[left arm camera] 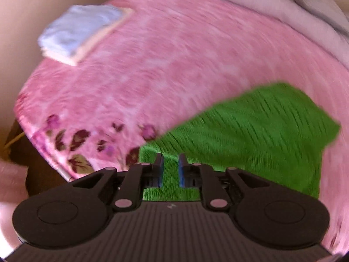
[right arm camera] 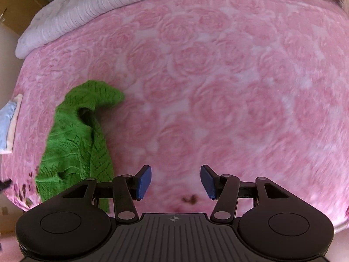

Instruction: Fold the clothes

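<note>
Both wrist views look down, close, sharing the green knit (left arm camera: pixel 250 135) (right arm camera: pixel 74 139) on the pink blanket (left arm camera: pixel 174 65) (right arm camera: pixel 218 87).

Right gripper (right arm camera: pixel 175 180) held over pink rose-pattern blanket (right arm camera: pixel 218 87), jaws spread wide with nothing between them. Green knit garment (right arm camera: pixel 74 144) lies crumpled near left. Folded pale-blue stack (right arm camera: pixel 7 124) at far-left edge.

This is a bedroom in a home. A bed fills both views, covered by a plush pink rose-patterned blanket (right arm camera: pixel 218 87) with darker printed flowers along its near edge. A pale ribbed quilt (right arm camera: pixel 82 6) lies bunched across the top of the frame, and a small stack of folded cloths (left arm camera: pixel 80 32) sits at upper left in the left wrist view.
</note>
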### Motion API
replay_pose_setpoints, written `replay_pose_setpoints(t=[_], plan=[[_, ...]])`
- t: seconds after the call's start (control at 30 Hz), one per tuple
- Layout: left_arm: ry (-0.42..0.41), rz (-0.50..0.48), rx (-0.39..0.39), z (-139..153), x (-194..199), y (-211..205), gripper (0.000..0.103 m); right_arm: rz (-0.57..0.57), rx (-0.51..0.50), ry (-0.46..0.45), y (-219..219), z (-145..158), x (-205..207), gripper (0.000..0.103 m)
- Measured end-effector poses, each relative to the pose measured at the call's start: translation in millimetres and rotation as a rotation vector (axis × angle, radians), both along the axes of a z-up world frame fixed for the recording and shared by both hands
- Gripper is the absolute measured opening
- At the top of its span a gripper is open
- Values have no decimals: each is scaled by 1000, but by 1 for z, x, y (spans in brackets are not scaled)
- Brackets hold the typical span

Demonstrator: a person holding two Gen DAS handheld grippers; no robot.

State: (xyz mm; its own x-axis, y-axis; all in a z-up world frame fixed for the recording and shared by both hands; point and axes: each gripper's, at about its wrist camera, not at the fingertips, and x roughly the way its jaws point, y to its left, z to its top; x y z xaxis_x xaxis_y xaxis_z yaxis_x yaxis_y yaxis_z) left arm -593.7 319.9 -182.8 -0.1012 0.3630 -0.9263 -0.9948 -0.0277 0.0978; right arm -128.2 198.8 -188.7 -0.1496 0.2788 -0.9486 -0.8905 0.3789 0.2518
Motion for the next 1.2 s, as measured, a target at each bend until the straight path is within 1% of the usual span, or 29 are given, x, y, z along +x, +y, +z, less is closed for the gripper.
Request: replay_pose_setpoints(t=[0.07, 0.17, 0.23, 0.3, 0.5, 0.67, 0.87, 0.93, 1.0, 1.07, 1.2], plan=[[-24, -68, -27, -6, -1, -7, 13, -6, -1, -5, 1, -1, -22, 54], [-86, -188, -47, -9, -7, -16, 13, -32, -12, -12, 1, -7, -50, 54], [-121, -268, -59, -15, -11, -22, 13, -48, -21, -3, -2, -13, -68, 54], [-139, -326, -81, -25, -15, -29, 15, -61, -29, 15, -5, -21, -85, 54], [-183, -355, -159, -51, -24, -48, 15, -85, -96, 71, -21, -40, -116, 54], [-149, -450, -145, -54, -11, -55, 17, -91, -109, 42, -24, -44, -115, 54], [-161, -498, -131, -51, 13, -57, 17, -93, -100, 27, -20, -51, -104, 54], [-149, -527, -114, -50, 28, -57, 18, -74, -89, 28, -15, -50, -98, 54], [-134, -558, -94, -50, 46, -60, 22, -52, -82, 25, -9, -50, -92, 54], [-123, -582, -76, -51, 65, -62, 22, -28, -78, 26, -2, -50, -83, 54], [-131, -592, -69, -56, 102, -66, 23, 44, -48, 32, 10, -47, -65, 54]])
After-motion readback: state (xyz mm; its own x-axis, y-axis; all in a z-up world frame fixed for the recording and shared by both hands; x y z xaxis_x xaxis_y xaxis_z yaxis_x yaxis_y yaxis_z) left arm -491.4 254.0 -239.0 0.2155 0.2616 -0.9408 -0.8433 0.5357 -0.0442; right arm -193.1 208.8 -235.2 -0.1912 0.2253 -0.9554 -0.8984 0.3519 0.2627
